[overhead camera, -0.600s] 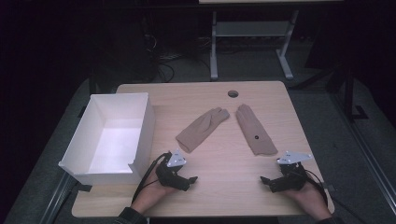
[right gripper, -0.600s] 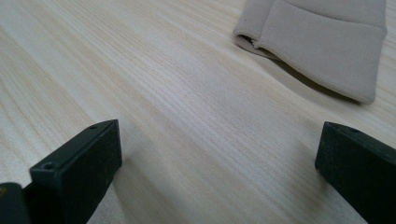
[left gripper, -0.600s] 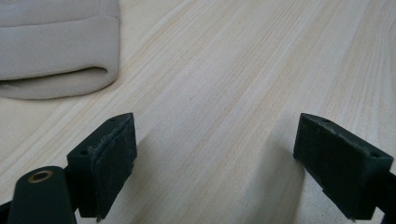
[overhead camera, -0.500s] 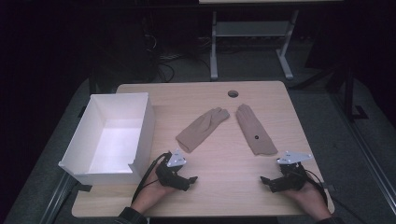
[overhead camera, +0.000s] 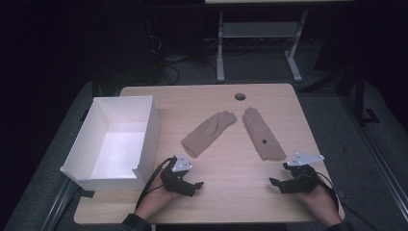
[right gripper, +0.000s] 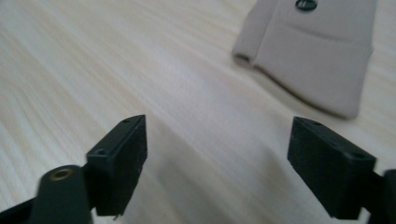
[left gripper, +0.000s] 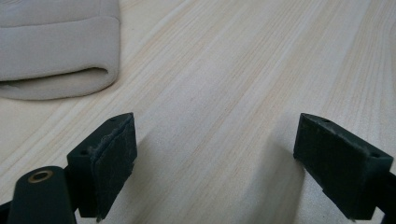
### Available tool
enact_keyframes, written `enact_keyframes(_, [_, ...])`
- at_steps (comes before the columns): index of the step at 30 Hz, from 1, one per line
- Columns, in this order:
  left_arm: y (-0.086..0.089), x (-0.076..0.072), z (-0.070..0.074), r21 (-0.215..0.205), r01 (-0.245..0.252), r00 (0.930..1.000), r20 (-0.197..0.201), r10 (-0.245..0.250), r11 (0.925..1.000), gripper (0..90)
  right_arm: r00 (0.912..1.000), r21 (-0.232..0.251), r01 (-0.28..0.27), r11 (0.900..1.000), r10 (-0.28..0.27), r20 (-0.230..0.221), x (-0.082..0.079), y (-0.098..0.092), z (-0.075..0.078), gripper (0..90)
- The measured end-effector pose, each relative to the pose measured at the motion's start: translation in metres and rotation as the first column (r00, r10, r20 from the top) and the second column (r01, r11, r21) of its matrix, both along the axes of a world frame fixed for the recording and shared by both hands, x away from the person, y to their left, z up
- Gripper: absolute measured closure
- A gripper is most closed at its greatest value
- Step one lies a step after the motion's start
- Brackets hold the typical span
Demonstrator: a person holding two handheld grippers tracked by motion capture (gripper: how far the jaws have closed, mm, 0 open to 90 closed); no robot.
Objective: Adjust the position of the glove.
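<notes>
**Two grippers wait, jaws apart, short of a pair of tan gloves**

At the near edge of the table [overhead camera: 211,207], the person's two hands rest on pale wood with a fine straight grain. The left hand [overhead camera: 153,201] comes in from the bottom and holds the left gripper [overhead camera: 192,185] low on the tabletop, its black body angled toward the middle and a grey three-cornered plate on top. Its jaws stand wide apart with bare wood between them; the left gripper view shows their square black pads, the left one faced with a rough, slightly frayed lining. The right hand [overhead camera: 317,202] lies palm-in near the table's right corner and holds the right gripper [overhead camera: 275,182], which points left across the table. Its jaws are also spread with nothing between them, blocky and matte in the right gripper view.

Just beyond the grippers lie the two gloves, both of soft tan fabric, flat on the wood. The left glove [overhead camera: 208,133] lies aslant, its rolled cuff nearest the left gripper and its fingers pointing up and to the right; that thick folded cuff shows at the upper left of the left gripper view. The right glove [overhead camera: 262,134] lies with its cuff toward the right gripper and has a small dark round mark on its back. The gloves' fingertips come near each other but stay apart.

To the left stands a white box [overhead camera: 147,126], rectangular, open-topped and thin-walled. Farther back, a round cable hole [overhead camera: 239,96] pierces the tabletop.
</notes>
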State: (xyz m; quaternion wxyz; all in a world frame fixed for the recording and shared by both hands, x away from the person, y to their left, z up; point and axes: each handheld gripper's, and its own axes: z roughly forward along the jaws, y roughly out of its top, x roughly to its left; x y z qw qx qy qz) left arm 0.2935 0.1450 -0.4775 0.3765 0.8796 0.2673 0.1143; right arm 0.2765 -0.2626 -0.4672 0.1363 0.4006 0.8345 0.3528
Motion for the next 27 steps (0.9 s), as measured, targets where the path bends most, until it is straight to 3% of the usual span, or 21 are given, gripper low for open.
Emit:
enact_keyframes(4, [0.0, 0.0, 0.0, 0.003, 0.002, 1.0, 0.0, -0.002, 1.0, 12.8, 0.9997, -0.011, 0.002, 1.0, -0.002, 0.024, 0.007, 0.003, 0.007, 27.3])
enact_keyframes(13, [0.0, 0.0, 0.0, 0.006, 0.002, 1.0, -0.003, -0.002, 1.0, 12.9, 0.9998, 0.026, 0.007, 1.0, -0.007, 0.019, 0.03, 0.013, 0.013, 39.7])
enact_keyframes(27, [0.0, 0.0, 0.001, 0.009, 0.003, 1.0, -0.006, -0.003, 1.0, 12.9, 0.9992, 0.053, 0.015, 0.998, -0.017, 0.035, 0.061, 0.024, 0.024, 52.6])
